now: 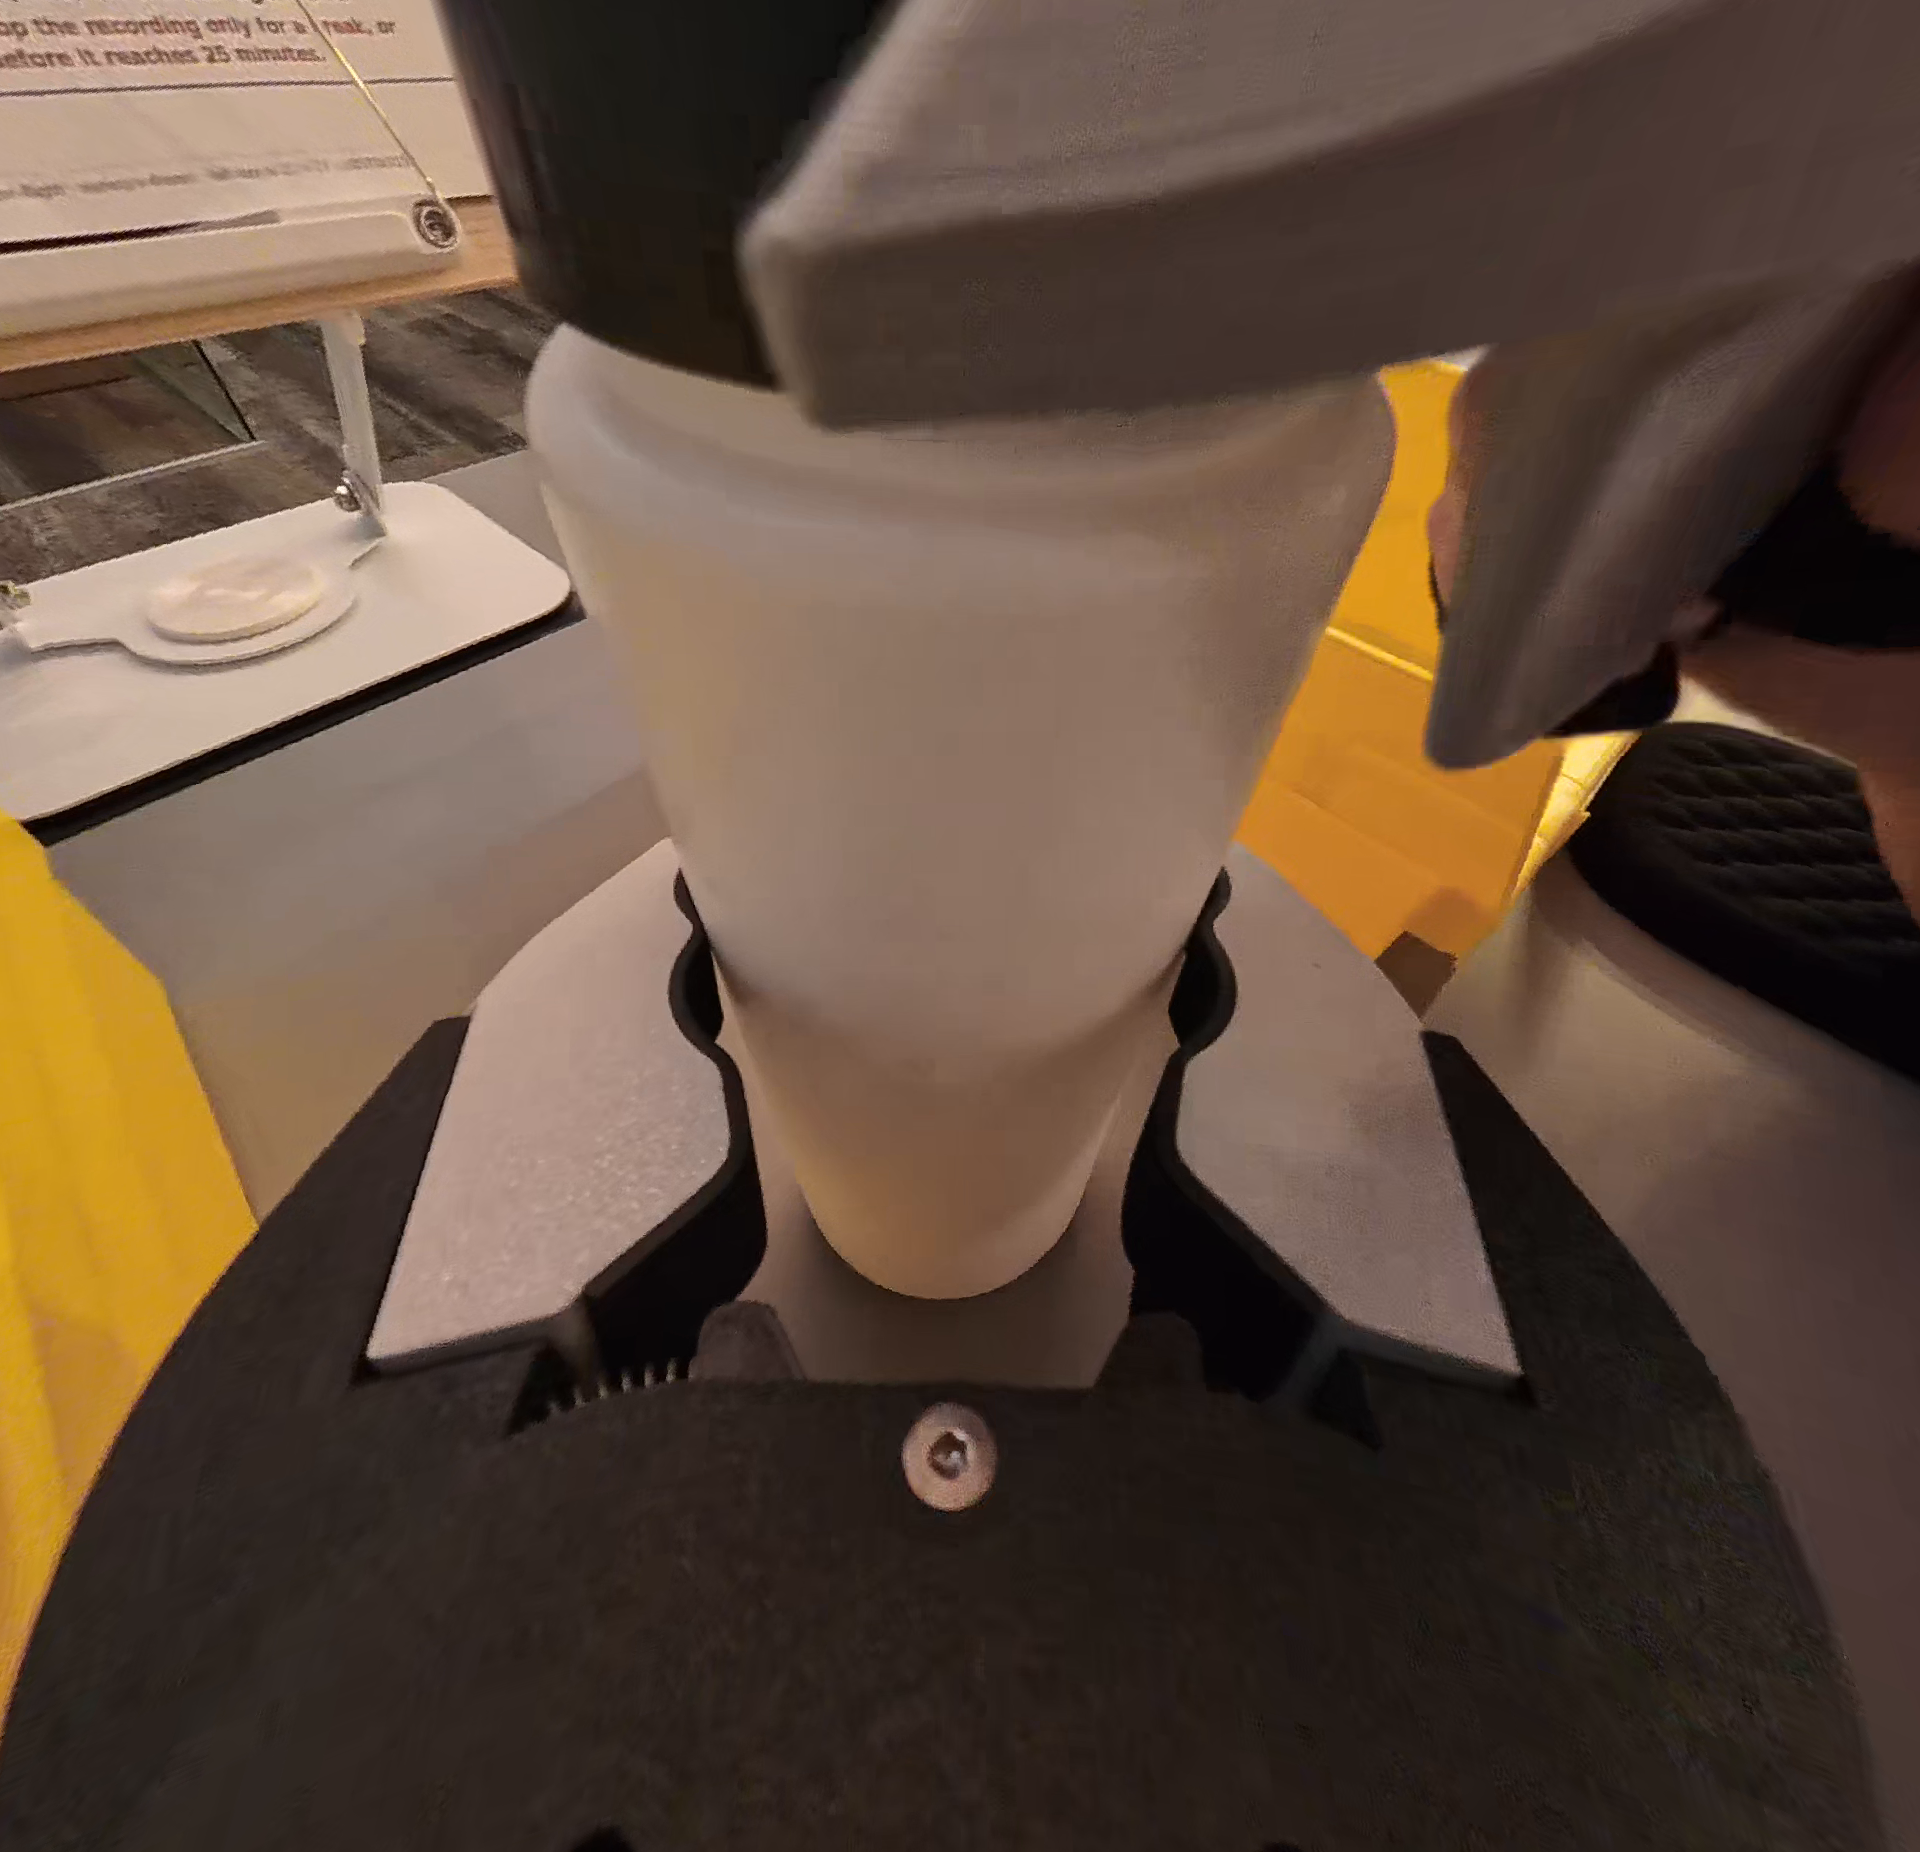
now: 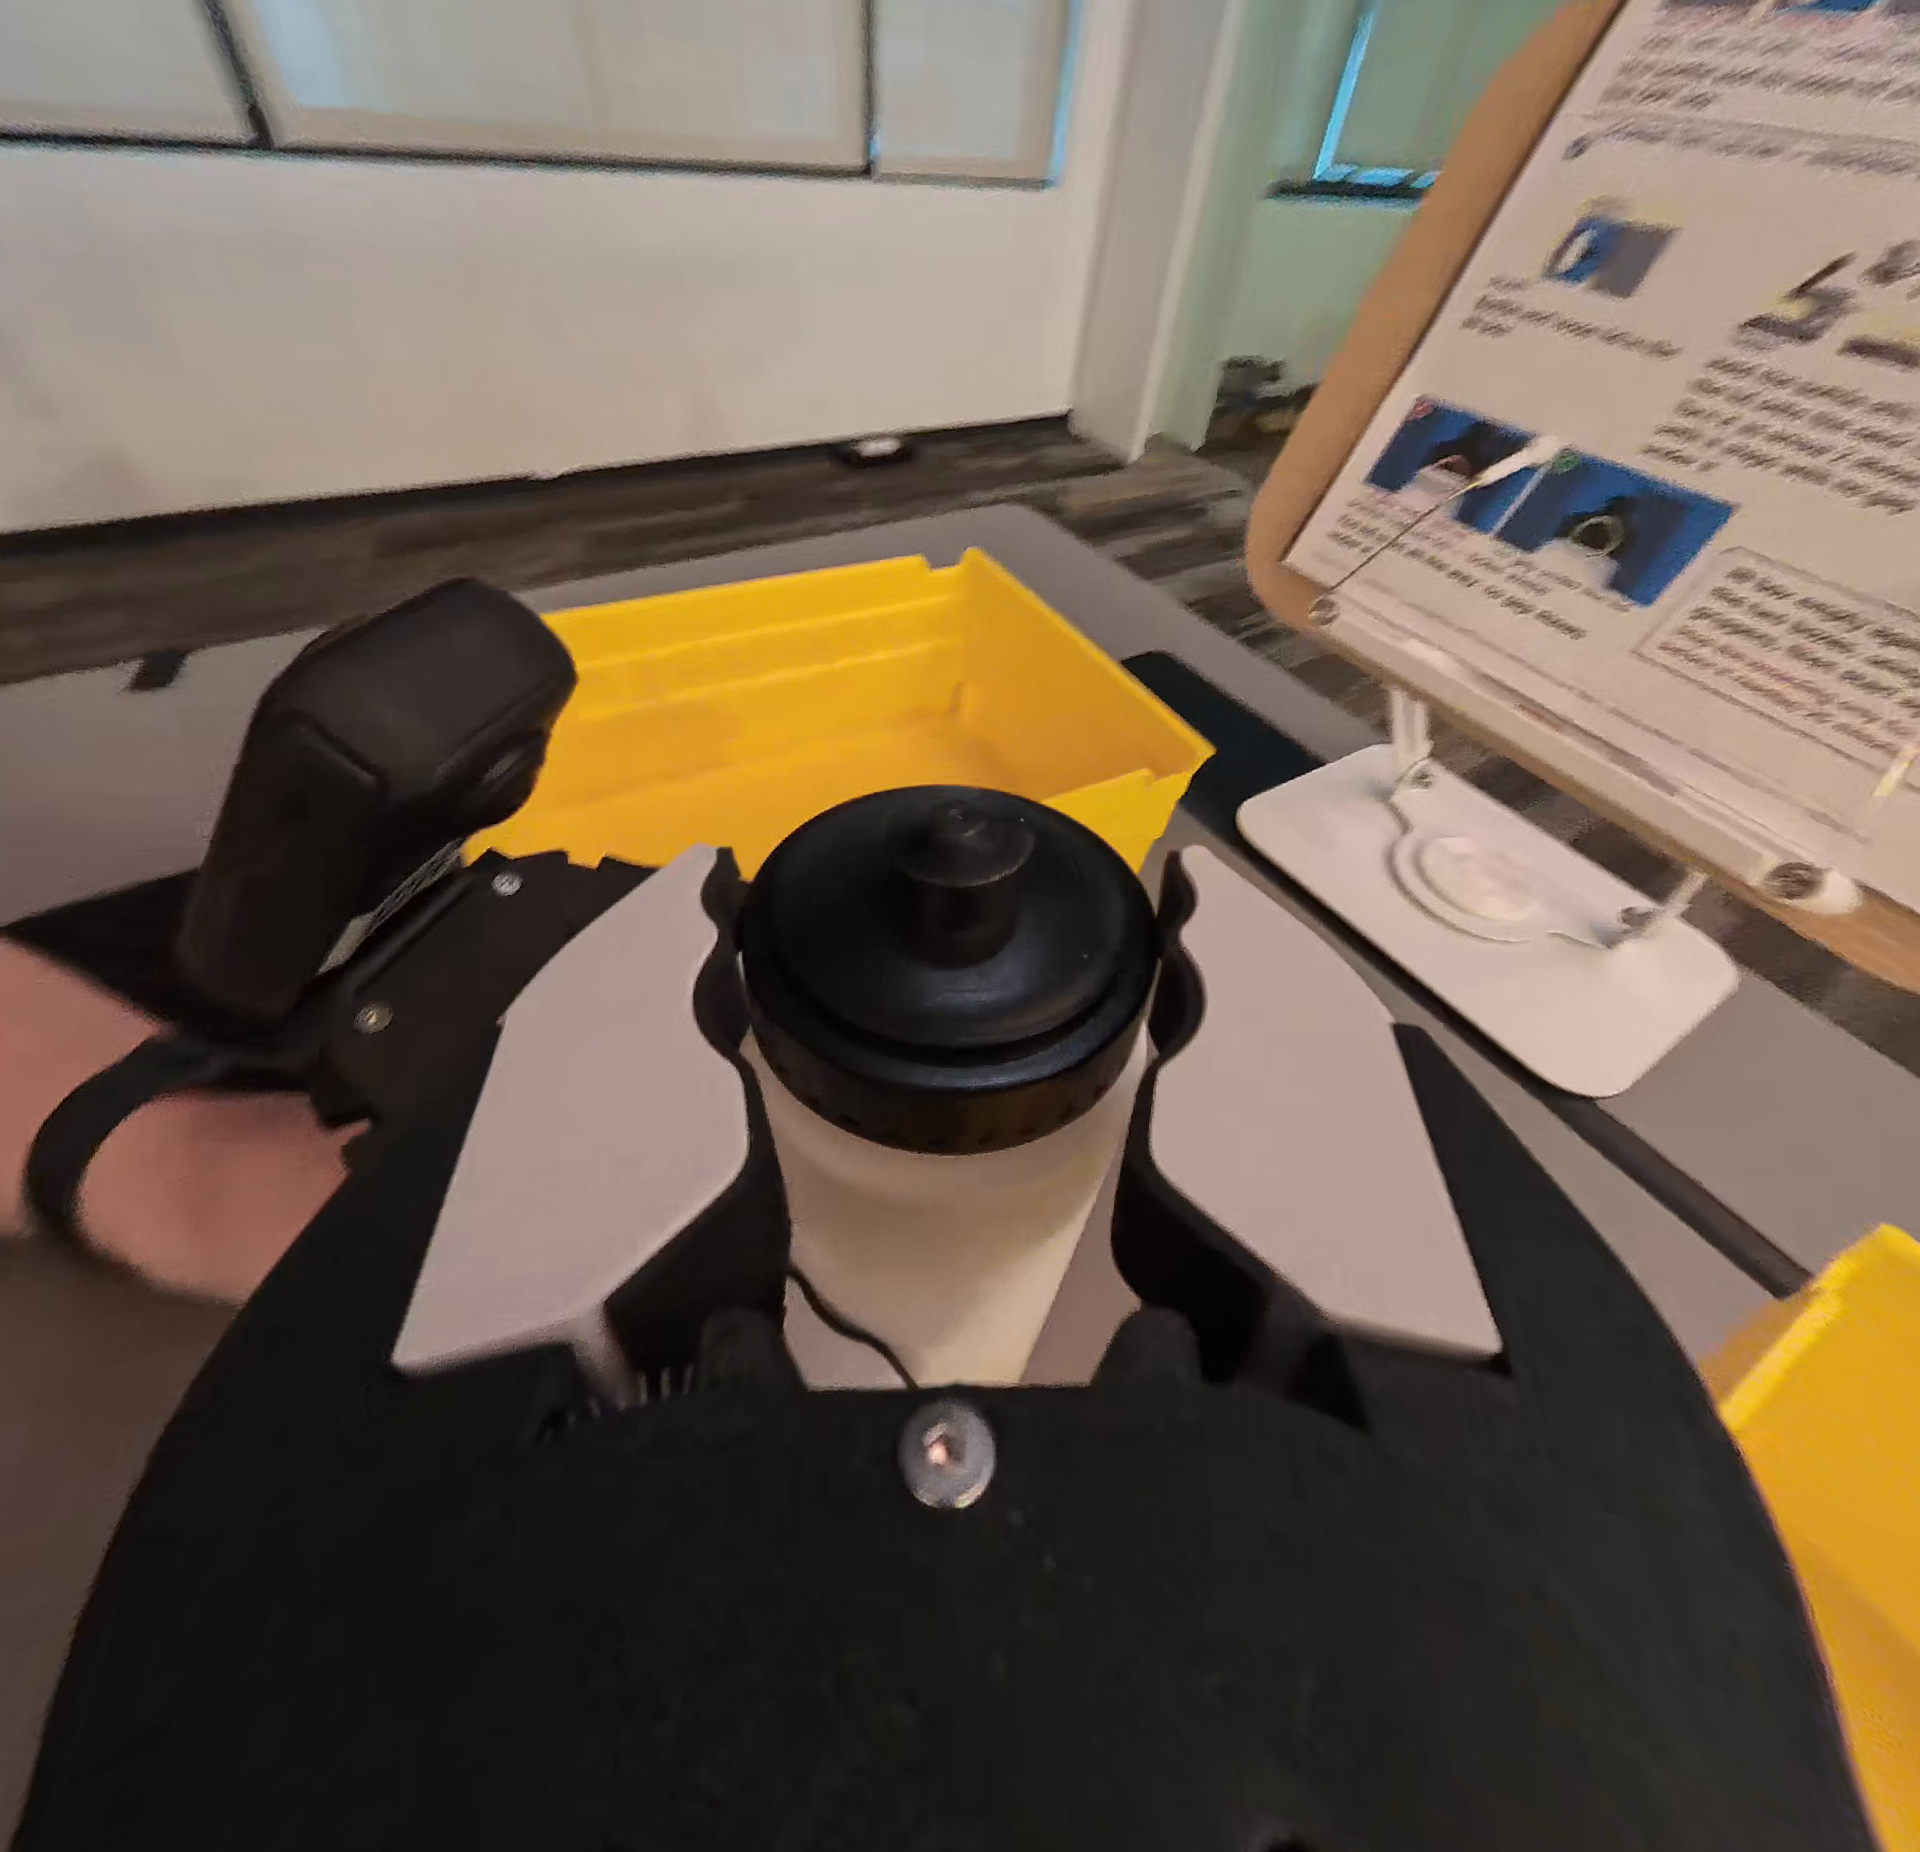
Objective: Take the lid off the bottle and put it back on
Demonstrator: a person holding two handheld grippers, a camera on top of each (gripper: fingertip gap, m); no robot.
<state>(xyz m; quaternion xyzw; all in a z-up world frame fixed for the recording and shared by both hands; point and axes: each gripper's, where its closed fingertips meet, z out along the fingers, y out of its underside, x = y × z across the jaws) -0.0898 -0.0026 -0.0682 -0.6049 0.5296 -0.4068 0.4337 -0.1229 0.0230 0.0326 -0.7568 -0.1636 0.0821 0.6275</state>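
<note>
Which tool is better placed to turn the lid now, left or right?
Right. The right tool brackets the black lid on the bottle, while the left tool clamps the white body lower down, steadying it.

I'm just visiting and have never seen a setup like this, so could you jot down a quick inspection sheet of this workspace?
Surface: grey table, with a dark mat under the stand.
Job's things: white bottle upright; black lid on its neck.
Clutter: yellow bin behind the bottle, another yellow bin at the right edge; instruction board on a white stand.
Tongs: left tongs shut on the bottle's body; right tongs on either side of the lid, touching it.
Cables: thin black wire by the right tongs' base.
Surroundings: white wall, windows, dark floor; a person's hand holding the left tongs.
</note>
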